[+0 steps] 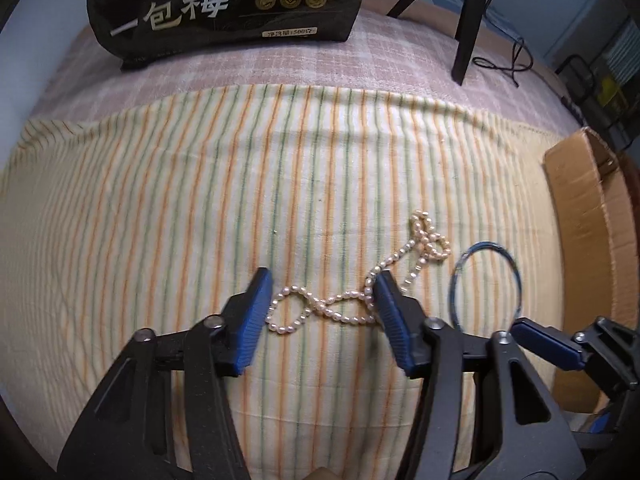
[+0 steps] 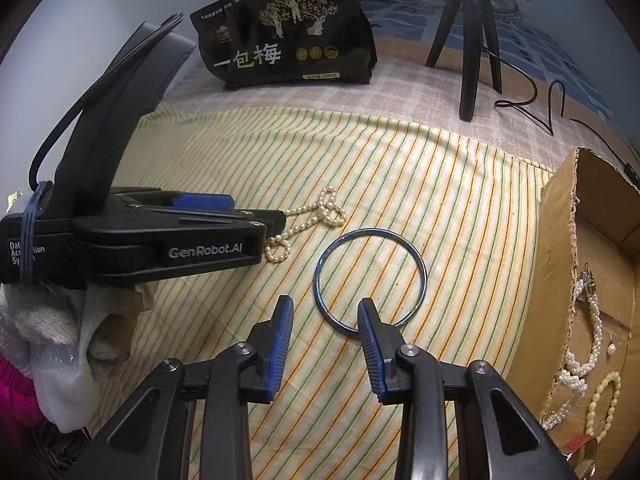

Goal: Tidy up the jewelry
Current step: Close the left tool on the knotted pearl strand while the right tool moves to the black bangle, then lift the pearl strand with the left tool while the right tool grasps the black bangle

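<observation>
The pearl necklace [image 1: 340,292] lay loose on the striped cloth [image 1: 160,220], framed by the left hand-held gripper [image 1: 322,288], fingers apart. The blue bangle [image 2: 370,280] lay at its 3 o'clock, the right hand-held gripper [image 2: 325,312] apart over its near rim. Pick-up seemed pending; closing, then transfer to the cardboard box [image 2: 560,240] at 3 o'clock, was called for.

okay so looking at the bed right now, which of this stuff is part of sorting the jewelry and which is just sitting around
Part of the job: pearl necklace between the open left gripper; blue bangle ahead of the open right gripper; cardboard box already holding pearl strands.

Just lying about: black snack bag, tripod, black cable, striped cloth.
</observation>
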`<action>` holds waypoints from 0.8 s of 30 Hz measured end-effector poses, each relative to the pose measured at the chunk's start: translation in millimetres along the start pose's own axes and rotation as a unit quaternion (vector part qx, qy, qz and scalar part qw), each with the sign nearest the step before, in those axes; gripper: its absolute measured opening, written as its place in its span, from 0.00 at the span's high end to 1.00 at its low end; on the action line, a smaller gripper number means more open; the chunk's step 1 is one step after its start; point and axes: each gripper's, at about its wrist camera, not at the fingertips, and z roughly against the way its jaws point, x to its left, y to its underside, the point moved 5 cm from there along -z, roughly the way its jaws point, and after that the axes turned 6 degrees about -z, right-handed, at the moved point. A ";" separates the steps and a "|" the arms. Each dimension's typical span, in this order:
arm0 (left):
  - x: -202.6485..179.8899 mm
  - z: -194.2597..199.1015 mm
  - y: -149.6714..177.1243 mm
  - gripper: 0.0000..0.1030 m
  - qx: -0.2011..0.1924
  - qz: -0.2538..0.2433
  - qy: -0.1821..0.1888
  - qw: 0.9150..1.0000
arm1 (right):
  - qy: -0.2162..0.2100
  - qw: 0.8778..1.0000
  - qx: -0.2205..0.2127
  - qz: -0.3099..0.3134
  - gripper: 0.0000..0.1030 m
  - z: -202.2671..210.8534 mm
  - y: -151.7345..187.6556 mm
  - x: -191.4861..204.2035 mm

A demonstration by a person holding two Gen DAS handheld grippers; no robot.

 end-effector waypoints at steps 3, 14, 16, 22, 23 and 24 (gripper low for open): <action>0.6 -1.2 -1.3 0.62 -0.007 -0.008 -0.012 1.000 | 0.002 1.000 0.004 0.004 0.67 -3.4 2.3 1.1; 25.1 4.3 2.9 0.92 -0.011 0.008 -0.010 1.000 | 0.029 0.999 0.019 0.026 0.67 -23.3 0.7 9.7; 22.2 3.6 2.7 0.92 -0.012 0.007 -0.012 1.000 | 0.034 0.999 0.022 0.026 0.67 -26.1 0.3 9.9; 21.3 3.9 1.5 0.93 -0.012 0.012 -0.010 1.000 | 0.057 0.997 0.023 0.040 0.78 -30.5 0.9 13.0; 22.2 4.5 1.7 0.93 -0.013 0.013 -0.009 1.000 | 0.059 0.997 0.022 0.040 0.85 -29.6 1.3 12.3; 22.8 5.3 1.9 0.93 -0.013 0.015 -0.009 1.000 | 0.059 0.997 0.021 0.039 0.91 -29.2 1.0 11.0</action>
